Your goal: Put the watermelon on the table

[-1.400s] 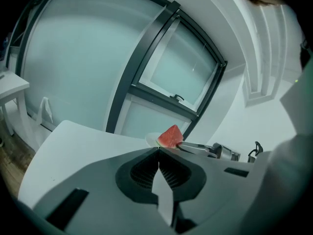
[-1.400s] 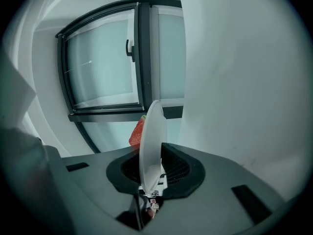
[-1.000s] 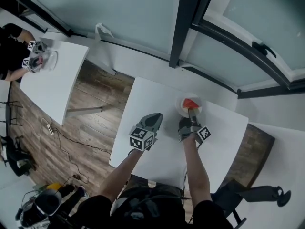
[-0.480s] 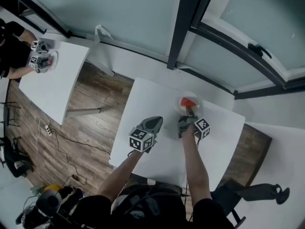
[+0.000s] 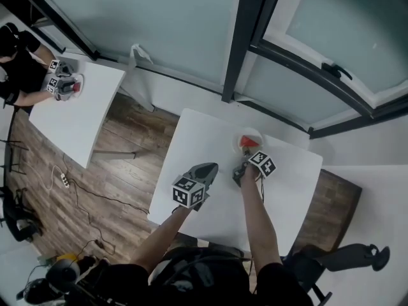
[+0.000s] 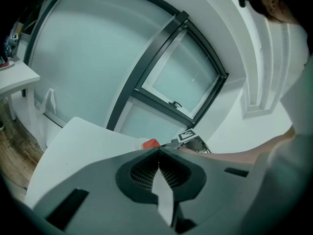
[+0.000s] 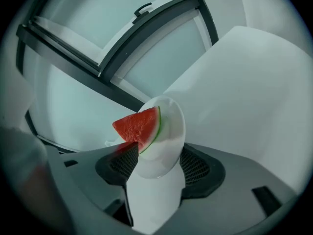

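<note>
The red wedge of watermelon with its thin green rind (image 7: 138, 127) lies on a small round white plate (image 7: 172, 124) on the white counter (image 5: 204, 132). It looks light, wet and soft, so it is best pinched gently across its flat faces near the rind. The right tool (image 7: 157, 155) is opening wide and gripping nothing, with the plate's near edge between its jaws. The left tool (image 6: 159, 153) is closed and empty. The right gripper view shows rind and flesh; the head view shows only a red speck.

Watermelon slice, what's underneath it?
A small white plate lies under the watermelon slice, and the plate rests on the white table. The patch of plate directly beneath the slice is covered, so nothing there can be checked.
</note>
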### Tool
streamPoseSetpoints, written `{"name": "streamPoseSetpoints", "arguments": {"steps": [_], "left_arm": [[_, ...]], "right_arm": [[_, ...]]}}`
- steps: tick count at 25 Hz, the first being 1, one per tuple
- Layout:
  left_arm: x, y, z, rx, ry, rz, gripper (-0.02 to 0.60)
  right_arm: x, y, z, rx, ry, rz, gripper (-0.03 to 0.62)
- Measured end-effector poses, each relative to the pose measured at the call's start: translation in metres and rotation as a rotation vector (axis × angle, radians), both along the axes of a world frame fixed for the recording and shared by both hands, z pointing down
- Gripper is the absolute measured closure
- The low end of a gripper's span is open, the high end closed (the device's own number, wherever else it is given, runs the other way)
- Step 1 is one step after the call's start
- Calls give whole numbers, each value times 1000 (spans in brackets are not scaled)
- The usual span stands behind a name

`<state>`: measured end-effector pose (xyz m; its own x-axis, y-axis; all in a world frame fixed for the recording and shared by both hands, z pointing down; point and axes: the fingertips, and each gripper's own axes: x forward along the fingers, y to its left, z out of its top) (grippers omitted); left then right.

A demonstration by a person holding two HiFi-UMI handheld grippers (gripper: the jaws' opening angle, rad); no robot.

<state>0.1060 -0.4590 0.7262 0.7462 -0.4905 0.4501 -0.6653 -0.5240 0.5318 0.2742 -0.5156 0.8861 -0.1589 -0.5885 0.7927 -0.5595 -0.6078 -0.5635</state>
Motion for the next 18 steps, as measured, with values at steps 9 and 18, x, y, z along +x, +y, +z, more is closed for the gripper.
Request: {"name": "streamPoseSetpoints", "arguments": {"steps": [9, 18], "left_arm": [[1, 30, -28, 40, 2, 24, 575], [10, 104, -94, 137, 89, 168, 575]], "right_arm": [[22, 45, -34, 41, 206, -165, 333], [-32, 158, -221, 544, 423, -514, 456]]}}
